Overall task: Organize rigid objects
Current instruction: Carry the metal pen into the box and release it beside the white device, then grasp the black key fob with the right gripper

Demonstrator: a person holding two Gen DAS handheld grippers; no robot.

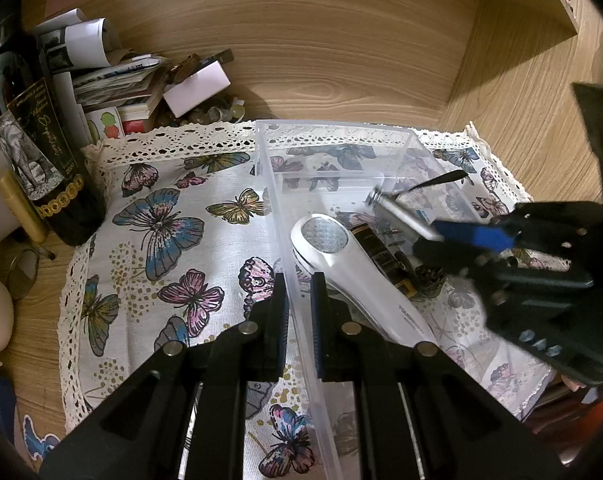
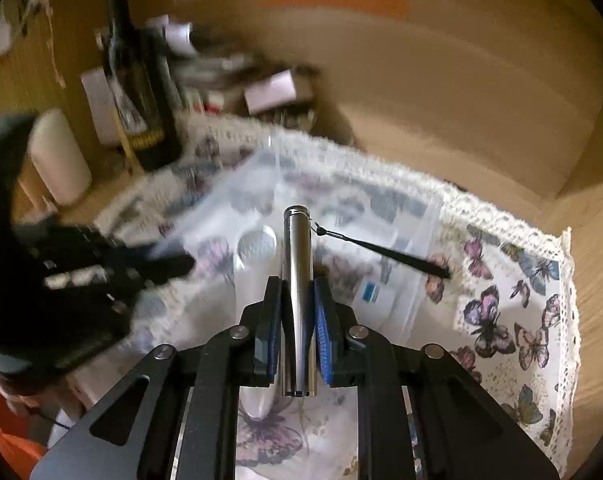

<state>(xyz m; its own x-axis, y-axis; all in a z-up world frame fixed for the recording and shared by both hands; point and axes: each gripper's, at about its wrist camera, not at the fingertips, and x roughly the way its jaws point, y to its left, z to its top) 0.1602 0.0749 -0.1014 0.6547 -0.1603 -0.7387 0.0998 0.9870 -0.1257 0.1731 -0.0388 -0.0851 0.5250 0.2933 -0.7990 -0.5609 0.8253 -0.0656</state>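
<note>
Crowding the clear bin (image 1: 381, 132) rim, both hand-held grippers (image 1: 297, 292) (image 2: 297, 304) grip.

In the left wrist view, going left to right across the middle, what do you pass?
Dark wine bottle → butterfly cloth → near wall of the clear plastic box, gripped by the left gripper → white handheld device inside the box → silver metal cylinder → right gripper holding it.
</note>
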